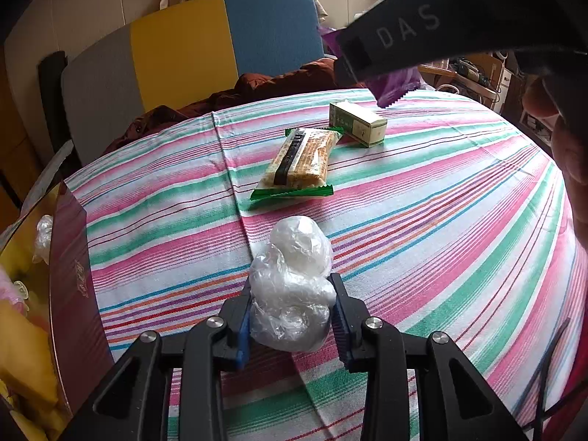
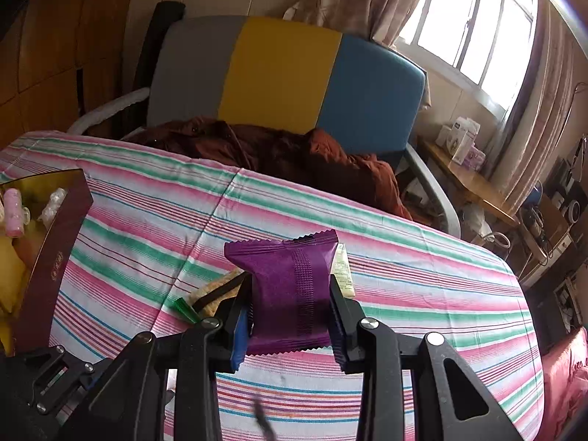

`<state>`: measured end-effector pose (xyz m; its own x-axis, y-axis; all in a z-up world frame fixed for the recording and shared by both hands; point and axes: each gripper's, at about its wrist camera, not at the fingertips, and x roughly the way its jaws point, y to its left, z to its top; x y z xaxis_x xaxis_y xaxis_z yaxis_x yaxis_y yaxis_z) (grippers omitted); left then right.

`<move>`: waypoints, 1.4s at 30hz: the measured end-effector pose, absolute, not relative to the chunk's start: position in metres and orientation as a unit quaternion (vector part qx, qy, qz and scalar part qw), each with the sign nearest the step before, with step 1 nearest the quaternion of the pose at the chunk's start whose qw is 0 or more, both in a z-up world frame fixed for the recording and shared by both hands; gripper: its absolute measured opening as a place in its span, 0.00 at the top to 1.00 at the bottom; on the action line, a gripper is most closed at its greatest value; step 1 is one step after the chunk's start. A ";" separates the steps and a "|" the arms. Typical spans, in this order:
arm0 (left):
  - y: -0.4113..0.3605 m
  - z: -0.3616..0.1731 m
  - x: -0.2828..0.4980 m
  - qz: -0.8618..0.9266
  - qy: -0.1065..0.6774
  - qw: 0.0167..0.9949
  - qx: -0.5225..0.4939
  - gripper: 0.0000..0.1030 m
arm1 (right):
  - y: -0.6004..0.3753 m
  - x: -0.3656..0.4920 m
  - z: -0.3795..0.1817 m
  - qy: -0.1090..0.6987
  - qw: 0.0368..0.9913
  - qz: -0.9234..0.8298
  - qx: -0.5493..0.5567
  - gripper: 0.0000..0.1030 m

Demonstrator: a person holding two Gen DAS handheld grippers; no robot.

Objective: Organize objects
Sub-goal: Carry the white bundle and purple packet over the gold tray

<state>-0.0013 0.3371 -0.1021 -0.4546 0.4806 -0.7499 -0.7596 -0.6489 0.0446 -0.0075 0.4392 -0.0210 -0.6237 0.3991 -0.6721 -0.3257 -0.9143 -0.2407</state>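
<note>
My left gripper (image 1: 292,310) is shut on a crumpled clear plastic bundle (image 1: 294,286), low over the striped cloth. Beyond it lie a green-edged cracker packet (image 1: 299,161) and a small green-and-cream box (image 1: 358,123). My right gripper (image 2: 290,312) is shut on a purple snack packet (image 2: 290,290) and holds it above the cloth. In the left wrist view that gripper's black body (image 1: 422,25) crosses the upper right with the purple packet (image 1: 395,86) under it. The cracker packet (image 2: 215,294) and the box (image 2: 343,272) peek out behind the purple packet.
A dark red gift box (image 1: 68,257) with a gold inside stands at the table's left edge and holds several small items; it shows again as the red box (image 2: 55,253). A colour-block chair (image 2: 279,73) with a brown garment (image 2: 294,154) stands behind the table. A hand (image 1: 566,139) is at the right.
</note>
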 end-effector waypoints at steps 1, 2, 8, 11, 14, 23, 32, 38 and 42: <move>0.337 -0.102 -0.001 0.831 0.192 0.372 -0.365 0.66 | 0.439 -0.008 -0.021 -0.047 0.201 0.900 -0.384 0.66; 0.337 -0.101 0.001 0.832 0.192 0.372 -0.365 0.66 | 0.439 -0.008 -0.021 -0.047 0.202 0.900 -0.384 0.66; 0.332 -0.093 0.004 0.832 0.182 0.379 -0.361 0.67 | 0.438 -0.006 -0.019 -0.048 0.207 0.902 -0.374 0.66; 0.327 -0.080 0.015 0.832 0.186 0.393 -0.343 0.67 | 0.439 -0.007 -0.022 -0.046 0.207 0.901 -0.380 0.66; 0.319 -0.062 0.025 0.834 0.182 0.405 -0.329 0.67 | 0.436 -0.007 -0.024 -0.049 0.199 0.902 -0.381 0.66; 0.261 -0.012 0.019 0.863 0.147 0.370 -0.311 0.66 | 0.416 -0.011 -0.036 -0.080 0.167 0.898 -0.399 0.66; 0.162 0.000 -0.017 0.899 0.085 0.269 -0.334 0.66 | 0.365 -0.016 -0.030 -0.098 0.115 0.896 -0.418 0.66; 0.101 -0.005 -0.025 0.912 0.045 0.214 -0.347 0.66 | 0.308 -0.016 -0.009 -0.074 0.046 0.910 -0.405 0.66; 0.072 -0.009 -0.032 0.910 0.008 0.204 -0.360 0.66 | 0.278 -0.022 0.000 -0.028 -0.002 0.914 -0.406 0.66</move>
